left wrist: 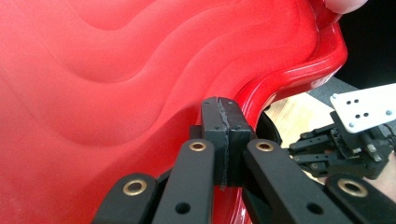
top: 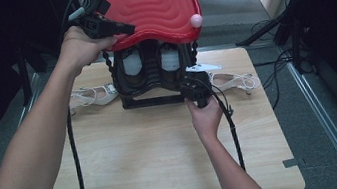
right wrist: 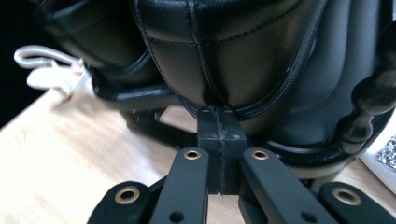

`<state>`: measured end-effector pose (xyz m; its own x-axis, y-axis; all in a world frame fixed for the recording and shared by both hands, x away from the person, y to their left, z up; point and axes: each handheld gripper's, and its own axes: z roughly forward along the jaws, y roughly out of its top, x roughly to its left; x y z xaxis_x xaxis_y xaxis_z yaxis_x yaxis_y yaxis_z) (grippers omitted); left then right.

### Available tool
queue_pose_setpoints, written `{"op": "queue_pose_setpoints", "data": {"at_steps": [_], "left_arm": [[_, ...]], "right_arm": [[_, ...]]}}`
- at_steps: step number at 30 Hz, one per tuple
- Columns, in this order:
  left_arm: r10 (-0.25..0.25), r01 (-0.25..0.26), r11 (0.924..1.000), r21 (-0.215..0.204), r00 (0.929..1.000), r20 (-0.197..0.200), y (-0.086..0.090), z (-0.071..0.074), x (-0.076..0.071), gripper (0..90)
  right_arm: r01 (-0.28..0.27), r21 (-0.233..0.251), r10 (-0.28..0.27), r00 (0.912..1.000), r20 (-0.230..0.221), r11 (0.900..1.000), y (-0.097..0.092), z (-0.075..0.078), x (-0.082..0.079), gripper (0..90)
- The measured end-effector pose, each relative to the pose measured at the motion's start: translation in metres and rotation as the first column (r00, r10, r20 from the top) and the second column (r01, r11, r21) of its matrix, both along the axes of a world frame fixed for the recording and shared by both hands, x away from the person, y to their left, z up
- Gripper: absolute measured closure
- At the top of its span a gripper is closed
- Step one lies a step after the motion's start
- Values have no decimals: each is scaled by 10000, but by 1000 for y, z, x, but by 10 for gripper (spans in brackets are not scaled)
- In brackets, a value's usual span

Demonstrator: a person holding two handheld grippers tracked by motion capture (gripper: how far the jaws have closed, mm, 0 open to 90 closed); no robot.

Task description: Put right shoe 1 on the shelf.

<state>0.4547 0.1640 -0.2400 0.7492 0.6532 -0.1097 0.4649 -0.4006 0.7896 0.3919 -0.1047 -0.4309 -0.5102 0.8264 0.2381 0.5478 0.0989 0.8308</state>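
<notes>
So the glossy red wavy-moulded plastic lid [top: 155, 5] stands raised over the black padded case [top: 150, 72] at the bench's [top: 164, 145] far edge. Left gripper [left wrist: 224, 140], fingers pinched together and empty, rests against the lid's lower rim; right gripper [right wrist: 219, 149], likewise closed on nothing, noses the case's front.

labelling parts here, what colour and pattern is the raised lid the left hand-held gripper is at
Glossy red with wavy ripple ridges on the lid, clearest in the left gripper view.
</notes>
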Motion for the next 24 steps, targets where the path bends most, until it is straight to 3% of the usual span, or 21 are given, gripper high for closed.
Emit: {"op": "queue_pose_setpoints", "data": {"at_steps": [7,9,11,15,18,21,24], "left_arm": [[48,-48,10000,-42,10000,-24,0,0,0,900],[71,-71,9999,-87,10000,-42,0,0,0,900],[90,-91,9999,-107,9999,-56,1,0,1,900],[219,-221,9997,-126,9996,-184,0,1,0,900],[143,-172,9984,-541,9985,-533,3,4,1,900],[26,-51,9973,-737,9994,-344,5,10,-7,900],[-219,198,9967,-784,9994,-266,6,18,-20,865]], "right_arm": [[830,-640,-839,9964,-118,9945,-2,0,14,900],[652,-423,-665,9974,-294,9970,-6,-6,17,900],[429,-168,-432,9989,-182,9989,-9,-7,12,900],[-136,-287,132,9998,-157,9995,-11,-8,1,900],[-481,-324,477,9988,-130,9983,-16,-6,-7,900],[-918,-60,917,9957,-134,9958,-24,-4,-16,900],[-1275,262,1279,9917,-152,9915,-32,-2,-24,825]]}}
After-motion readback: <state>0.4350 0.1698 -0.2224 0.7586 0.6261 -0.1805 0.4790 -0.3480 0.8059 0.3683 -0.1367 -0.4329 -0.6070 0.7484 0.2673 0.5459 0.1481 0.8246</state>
